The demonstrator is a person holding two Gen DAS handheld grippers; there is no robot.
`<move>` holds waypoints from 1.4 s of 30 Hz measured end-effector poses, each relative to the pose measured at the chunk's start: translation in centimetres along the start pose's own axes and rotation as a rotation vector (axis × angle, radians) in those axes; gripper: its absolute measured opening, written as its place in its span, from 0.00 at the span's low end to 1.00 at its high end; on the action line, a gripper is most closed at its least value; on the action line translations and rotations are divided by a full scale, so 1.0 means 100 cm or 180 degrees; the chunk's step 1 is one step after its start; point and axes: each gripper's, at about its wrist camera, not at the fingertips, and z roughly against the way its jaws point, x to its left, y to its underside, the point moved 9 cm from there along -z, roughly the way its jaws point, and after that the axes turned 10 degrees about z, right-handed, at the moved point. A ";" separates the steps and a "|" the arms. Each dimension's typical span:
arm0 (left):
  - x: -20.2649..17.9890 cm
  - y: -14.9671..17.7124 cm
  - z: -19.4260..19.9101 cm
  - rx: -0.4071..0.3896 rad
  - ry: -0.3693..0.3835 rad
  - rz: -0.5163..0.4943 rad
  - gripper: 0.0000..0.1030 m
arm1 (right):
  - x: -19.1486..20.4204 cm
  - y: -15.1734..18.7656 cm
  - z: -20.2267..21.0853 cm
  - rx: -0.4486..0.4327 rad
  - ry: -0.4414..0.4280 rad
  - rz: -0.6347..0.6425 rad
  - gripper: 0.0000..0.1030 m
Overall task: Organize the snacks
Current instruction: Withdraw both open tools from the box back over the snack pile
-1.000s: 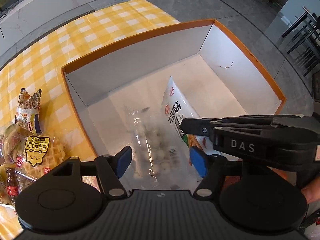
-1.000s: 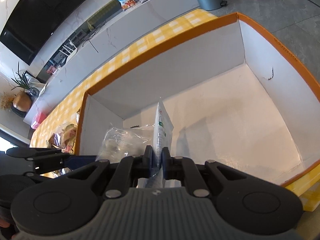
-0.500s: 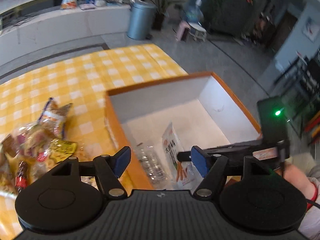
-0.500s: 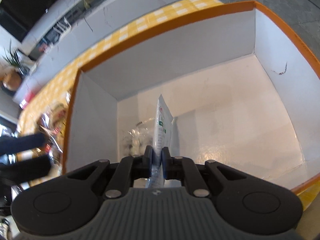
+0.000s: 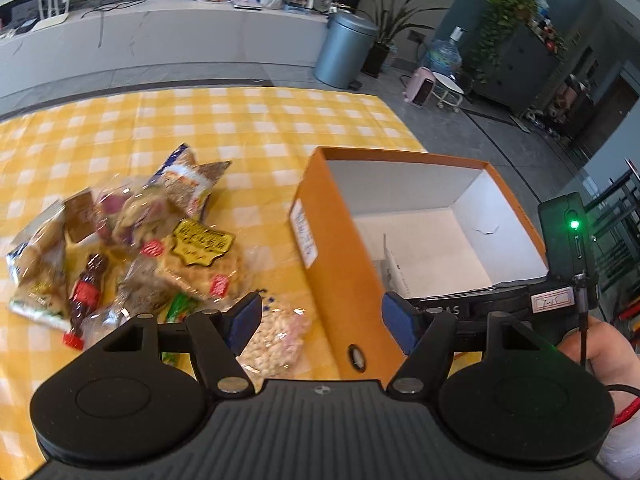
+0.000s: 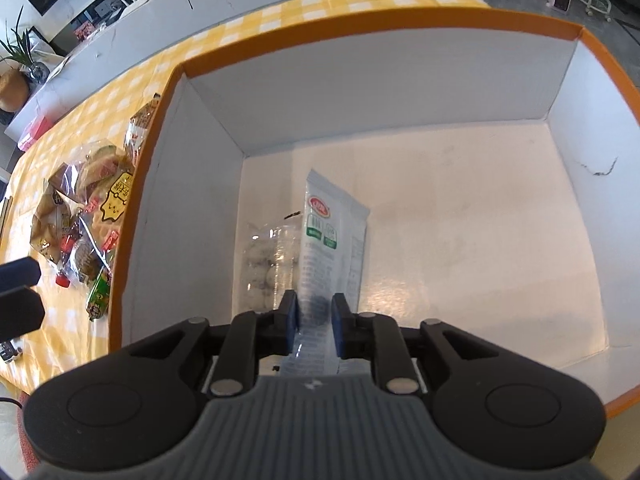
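An orange box [image 6: 360,28] with a white inside stands on the yellow checked table. In it, a white snack packet [image 6: 328,232] leans beside a clear bag of round sweets [image 6: 264,264]. My right gripper [image 6: 315,316] is low in the box with its jaws opening. The packet's lower end lies between them, and the pads no longer pinch it. My left gripper [image 5: 322,316] hangs open over the box's left wall [image 5: 340,264] with nothing between its fingers. A pile of snack bags [image 5: 160,240] lies to its left, and a bag of pale puffs [image 5: 276,336] sits just under it.
A small cola-shaped bottle [image 5: 86,292] lies in the pile. Past the table's far edge stand a grey bin [image 5: 346,52] and a long white counter [image 5: 160,40]. The box sits near the table's right edge, with grey floor beyond. A hand [image 5: 600,356] holds the right gripper.
My left gripper drew back out of the box and swung left, now over its left wall by the pile. The right jaws parted from the white packet, which now shows its flat face.
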 end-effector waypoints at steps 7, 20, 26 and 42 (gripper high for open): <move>0.023 0.010 0.010 -0.0034 -0.0020 0.0116 0.79 | 0.010 -0.001 0.004 0.0056 0.0071 0.0085 0.30; 0.056 0.023 0.060 -0.0524 -0.0094 -0.0005 0.78 | 0.049 -0.002 0.077 -0.0795 0.0214 0.0267 0.43; 0.074 0.036 0.085 -0.0881 -0.0284 -0.0223 0.79 | 0.094 0.007 0.101 -0.1337 0.0055 0.0380 0.45; 0.124 0.079 0.077 -0.1020 -0.0453 -0.0190 0.80 | 0.178 0.060 0.060 -0.1653 0.0269 0.1004 0.64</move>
